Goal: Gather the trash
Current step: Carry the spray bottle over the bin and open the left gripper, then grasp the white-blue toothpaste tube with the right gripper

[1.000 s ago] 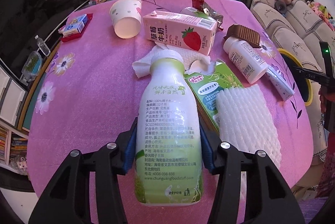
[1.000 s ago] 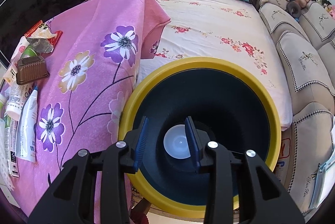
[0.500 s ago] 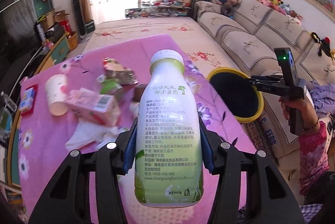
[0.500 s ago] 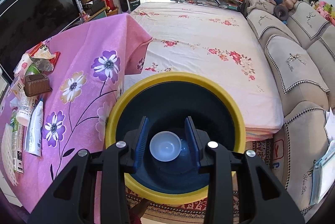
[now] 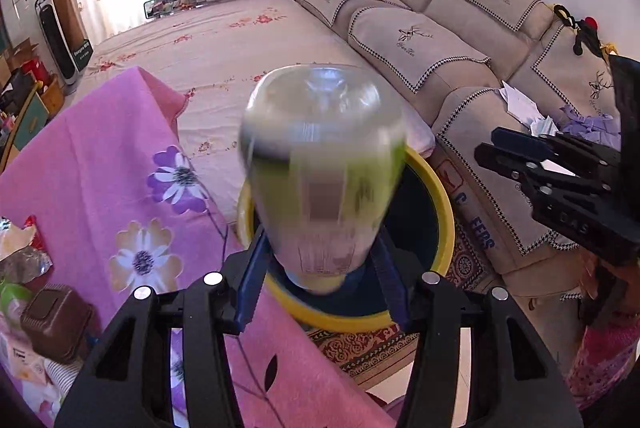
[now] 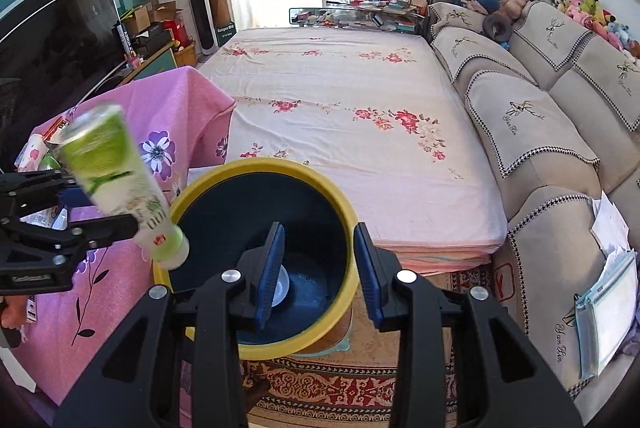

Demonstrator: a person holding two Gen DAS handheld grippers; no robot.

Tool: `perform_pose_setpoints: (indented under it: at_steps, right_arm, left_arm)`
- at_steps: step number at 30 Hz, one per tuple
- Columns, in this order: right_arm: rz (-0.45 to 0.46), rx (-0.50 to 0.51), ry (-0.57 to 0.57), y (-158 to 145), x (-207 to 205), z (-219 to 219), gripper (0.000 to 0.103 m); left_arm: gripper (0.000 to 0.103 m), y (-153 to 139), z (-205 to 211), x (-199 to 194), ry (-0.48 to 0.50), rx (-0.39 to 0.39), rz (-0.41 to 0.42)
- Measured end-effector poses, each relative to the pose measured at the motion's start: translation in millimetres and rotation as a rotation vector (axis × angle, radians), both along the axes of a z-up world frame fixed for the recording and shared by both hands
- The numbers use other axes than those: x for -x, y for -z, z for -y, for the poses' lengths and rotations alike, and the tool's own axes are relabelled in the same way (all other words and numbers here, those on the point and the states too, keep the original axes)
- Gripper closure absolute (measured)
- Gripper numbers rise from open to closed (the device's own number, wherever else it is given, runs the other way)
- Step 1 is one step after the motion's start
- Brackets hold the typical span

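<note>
Now the left gripper (image 5: 320,268) pinches the white-and-green plastic bottle (image 5: 322,171), cap-down over the yellow-rimmed dark bin (image 6: 320,195) for dropping, while the right gripper (image 6: 318,268) hangs spread, empty.

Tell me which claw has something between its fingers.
The left claw: the blurred green-and-white bottle is tilted cap-down between its fingers, at the yellow-rimmed bin. The right claw has fingers apart with nothing between them.

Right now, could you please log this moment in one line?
left gripper: shut on bottle | bottle: cap-down above bin rim | right gripper: open, empty
</note>
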State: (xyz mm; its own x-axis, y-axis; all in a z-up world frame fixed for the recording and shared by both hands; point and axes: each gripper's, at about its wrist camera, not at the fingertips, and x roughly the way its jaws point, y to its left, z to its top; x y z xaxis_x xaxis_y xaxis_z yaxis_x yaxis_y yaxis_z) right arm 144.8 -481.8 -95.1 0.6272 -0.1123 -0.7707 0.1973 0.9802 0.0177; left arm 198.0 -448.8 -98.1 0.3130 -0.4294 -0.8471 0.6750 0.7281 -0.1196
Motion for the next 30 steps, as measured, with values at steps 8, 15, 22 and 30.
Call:
perform_pose_setpoints:
  at_steps: [8,15,22,30]
  right_arm:
    - [0.0,-0.011,-0.008,3,5,-1,0.069]
    - [-0.017,-0.037,-0.156,12,-16,-69,0.069]
    - [-0.036,-0.095,-0.395,19,-54,-173,0.069]
    - [-0.093,-0.13,-0.577,28,-76,-271,0.069]
  left_arm:
    - [0.033,-34,-28,8,-0.068,0.069,0.127]
    - [0.018,-92,-164,52,-0.238,0.164,0.252]
    - [0.014,-104,-304,87,-0.464,0.103,0.355]
    - [0.014,-79,-405,111,-0.63,0.076,0.326]
